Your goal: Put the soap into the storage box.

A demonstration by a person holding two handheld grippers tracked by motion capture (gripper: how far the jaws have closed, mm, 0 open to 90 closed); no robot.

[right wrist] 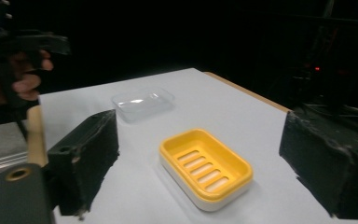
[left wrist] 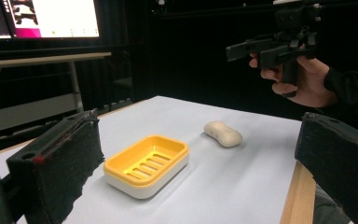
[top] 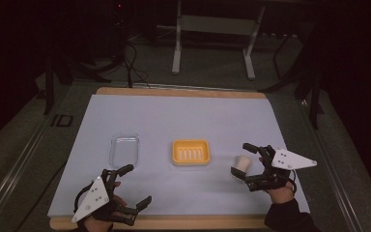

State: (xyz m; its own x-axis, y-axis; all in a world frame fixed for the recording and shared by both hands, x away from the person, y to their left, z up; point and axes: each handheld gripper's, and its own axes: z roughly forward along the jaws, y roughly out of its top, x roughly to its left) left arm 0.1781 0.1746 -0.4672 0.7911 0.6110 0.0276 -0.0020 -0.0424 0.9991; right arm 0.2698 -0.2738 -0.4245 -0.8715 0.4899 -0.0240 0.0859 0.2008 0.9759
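Right gripper (top: 244,162) nearest soap bar (top: 243,163), jaws wide, straddling it without pinching; soap dish (top: 191,152) leftward. Left gripper (top: 134,185) open, empty.

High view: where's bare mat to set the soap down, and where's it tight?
Free: the whole far half of the white mat beyond the clear lid and yellow soap dish; also the near strip between both grippers. Tight: around the soap, between the open right gripper jaws.
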